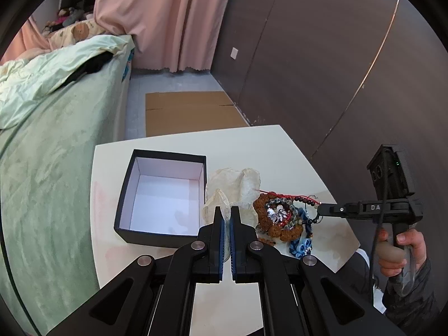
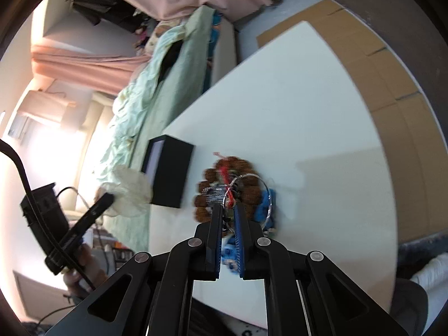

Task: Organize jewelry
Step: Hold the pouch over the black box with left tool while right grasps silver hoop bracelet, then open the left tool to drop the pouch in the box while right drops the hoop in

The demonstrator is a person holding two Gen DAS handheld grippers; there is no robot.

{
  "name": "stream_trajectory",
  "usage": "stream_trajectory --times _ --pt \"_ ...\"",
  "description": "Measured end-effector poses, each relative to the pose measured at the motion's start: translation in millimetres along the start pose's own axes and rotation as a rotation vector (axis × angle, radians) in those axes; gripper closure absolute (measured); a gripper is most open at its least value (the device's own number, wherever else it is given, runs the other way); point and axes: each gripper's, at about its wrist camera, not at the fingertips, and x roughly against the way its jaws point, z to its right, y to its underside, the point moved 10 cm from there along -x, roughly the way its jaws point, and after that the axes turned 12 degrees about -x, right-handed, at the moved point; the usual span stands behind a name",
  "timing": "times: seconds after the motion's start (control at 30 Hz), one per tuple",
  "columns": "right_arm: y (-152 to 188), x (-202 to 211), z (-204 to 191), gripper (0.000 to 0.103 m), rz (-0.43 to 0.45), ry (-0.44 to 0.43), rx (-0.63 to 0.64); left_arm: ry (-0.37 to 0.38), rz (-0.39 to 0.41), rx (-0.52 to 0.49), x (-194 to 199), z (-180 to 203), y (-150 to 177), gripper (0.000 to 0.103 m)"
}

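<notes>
My left tongs (image 1: 227, 212) are clamped on a crinkly, translucent cream bag (image 1: 233, 189) beside a square black box (image 1: 161, 196) with a smooth white lining. My right tongs (image 2: 227, 210) are nearly closed on thin strands in the tangled jewelry pile (image 1: 282, 218): knobbly brown beads, glassy grey beads, red cord, blue fabric flowers, lying on the glossy white tabletop (image 1: 294, 156) right of the bag.

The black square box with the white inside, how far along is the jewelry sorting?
Nothing is sorted yet: the black square box is empty. In hand: the left gripper pinches a crumpled translucent plastic bag; the right gripper is closed among the heaped bead bracelets. The whole pile remains on the white table.
</notes>
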Motion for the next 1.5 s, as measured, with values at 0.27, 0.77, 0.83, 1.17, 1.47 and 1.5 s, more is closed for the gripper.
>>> stream_trajectory --times 0.27,0.77,0.83,1.17,1.47,1.5 --pt "-7 -8 7 0.093 0.000 -0.042 -0.054 0.000 -0.014 0.004 -1 2 6 0.100" --pt "-24 5 -22 0.093 0.072 -0.221 -0.059 -0.013 -0.019 0.005 2 1 10 0.100" --pt "-25 9 -32 0.093 0.079 -0.222 -0.039 -0.014 -0.013 0.007 3 -1 8 0.100" --pt "-15 2 -82 0.093 0.057 -0.196 0.039 -0.052 0.032 0.029 9 -33 -11 0.100" --pt "-3 -25 -125 0.094 0.018 -0.178 0.093 -0.048 0.036 0.055 -1 -52 -24 0.100" --pt "-2 -28 -129 0.094 0.013 -0.177 0.095 -0.045 0.028 0.062 -2 -53 -24 0.099"
